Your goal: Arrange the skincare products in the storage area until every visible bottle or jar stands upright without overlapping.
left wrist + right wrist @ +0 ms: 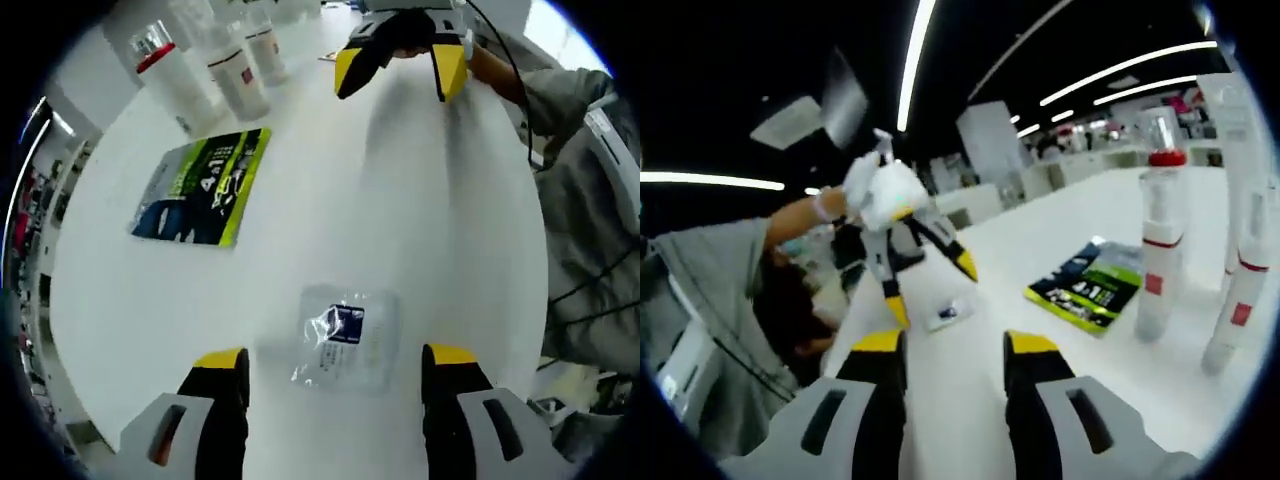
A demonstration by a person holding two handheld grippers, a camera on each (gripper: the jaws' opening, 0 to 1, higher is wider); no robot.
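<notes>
Fingers of the left gripper [335,370] stand wide apart and hold nothing; between them, just ahead on the white counter [430,200], lies a small clear sachet [345,335]. At 12 o'clock in the left gripper view the right gripper [400,70] hovers, its fingers also parted and empty. A green-and-black packet [205,187] lies flat at 10 o'clock, and the skincare bottles [235,75] already stand upright at 11 o'clock, apart from each other as far as shows. I judge this an early sorting step: next likely a close on the sachet, needing a low, level approach. Counter edge curves near at 7 o'clock; open room lies in the middle
</notes>
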